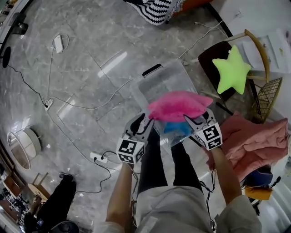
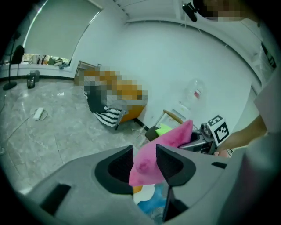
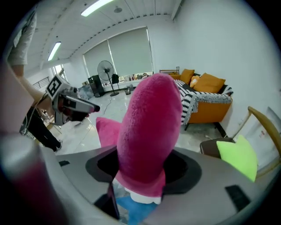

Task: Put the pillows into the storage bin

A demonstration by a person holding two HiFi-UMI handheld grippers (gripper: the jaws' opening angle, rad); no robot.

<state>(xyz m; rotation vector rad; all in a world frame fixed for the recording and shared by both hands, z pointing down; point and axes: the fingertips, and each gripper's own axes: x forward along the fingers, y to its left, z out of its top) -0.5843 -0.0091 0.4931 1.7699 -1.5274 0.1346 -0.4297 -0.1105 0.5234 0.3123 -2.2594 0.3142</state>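
A pink plush pillow [image 1: 178,105] hangs over the clear storage bin [image 1: 160,82], held at both ends. My left gripper [image 1: 144,122] is shut on its left corner, and the pink pillow [image 2: 151,154] fills the gap between that gripper's jaws. My right gripper [image 1: 199,119] is shut on the right end, with the pink pillow [image 3: 147,132] bulging up between its jaws. A blue pillow [image 1: 176,128] lies inside the bin beneath the pink one. A lime green star pillow [image 1: 232,69] sits on a chair [image 1: 257,50] at the right.
A pink blanket [image 1: 253,141] is heaped at the right. Cables and a power strip [image 1: 101,158] trail over the marble floor at the left. A striped cushion [image 1: 157,10] lies at the top edge. The person's legs [image 1: 168,168] stand right behind the bin.
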